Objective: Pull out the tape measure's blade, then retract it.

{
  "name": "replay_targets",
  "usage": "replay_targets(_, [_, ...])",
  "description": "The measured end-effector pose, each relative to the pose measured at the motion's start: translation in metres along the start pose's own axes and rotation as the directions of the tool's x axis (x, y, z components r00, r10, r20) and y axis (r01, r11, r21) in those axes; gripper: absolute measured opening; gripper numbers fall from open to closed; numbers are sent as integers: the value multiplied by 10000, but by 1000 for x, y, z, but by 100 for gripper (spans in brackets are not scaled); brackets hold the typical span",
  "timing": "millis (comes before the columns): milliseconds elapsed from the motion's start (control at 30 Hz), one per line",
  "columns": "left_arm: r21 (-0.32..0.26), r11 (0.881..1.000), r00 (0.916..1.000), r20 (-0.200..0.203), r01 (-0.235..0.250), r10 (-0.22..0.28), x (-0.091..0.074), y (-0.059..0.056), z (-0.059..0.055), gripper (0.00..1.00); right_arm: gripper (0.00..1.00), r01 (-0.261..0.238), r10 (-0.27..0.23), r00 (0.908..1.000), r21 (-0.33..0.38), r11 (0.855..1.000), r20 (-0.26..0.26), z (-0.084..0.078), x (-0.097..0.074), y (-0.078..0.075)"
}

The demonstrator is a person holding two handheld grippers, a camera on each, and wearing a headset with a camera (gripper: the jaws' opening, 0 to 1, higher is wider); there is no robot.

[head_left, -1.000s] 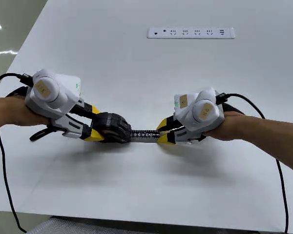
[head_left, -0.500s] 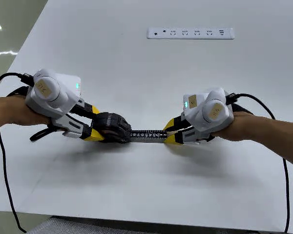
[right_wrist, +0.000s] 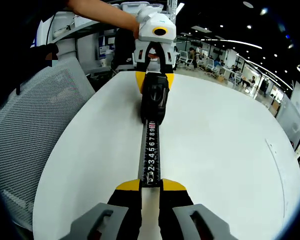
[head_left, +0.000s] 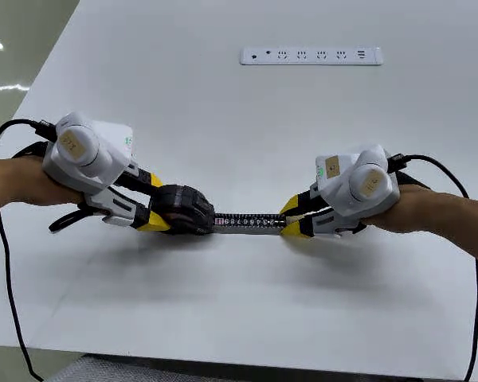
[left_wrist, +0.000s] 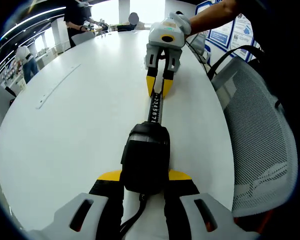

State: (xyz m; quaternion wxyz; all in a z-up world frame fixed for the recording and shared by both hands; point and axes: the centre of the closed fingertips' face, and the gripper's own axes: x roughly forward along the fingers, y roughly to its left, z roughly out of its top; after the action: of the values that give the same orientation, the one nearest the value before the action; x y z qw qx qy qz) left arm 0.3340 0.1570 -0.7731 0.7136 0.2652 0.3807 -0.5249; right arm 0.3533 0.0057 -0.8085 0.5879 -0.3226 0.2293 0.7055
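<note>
Left gripper (head_left: 155, 204) is clamping the tape measure's case (head_left: 183, 209) as an anchor while right gripper (head_left: 291, 218) is pinching the blade (head_left: 247, 219) for pulling outward.

A wide matte white rectangular table (head_left: 247, 119) spreads across the head view. A long white plastic power strip (head_left: 311, 54) with a row of sockets lies flat on it at twelve o'clock, well apart from the near edge. A glossy pale green floor (head_left: 16, 48) shows at ten o'clock, past the table's side. In the left gripper view a grey mesh office chair (left_wrist: 255, 130) stands just beside the table at three o'clock, and a person in dark clothes (left_wrist: 77, 12) stands beyond the table's far end at eleven o'clock.
</note>
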Motion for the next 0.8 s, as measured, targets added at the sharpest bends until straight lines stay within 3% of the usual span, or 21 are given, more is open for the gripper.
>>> replay_targets(800, [-36, 10000, 10000, -55, 47, -48, 0, 2, 0, 26, 8, 22, -16, 9998, 266, 9996, -207, -19, -22, 3])
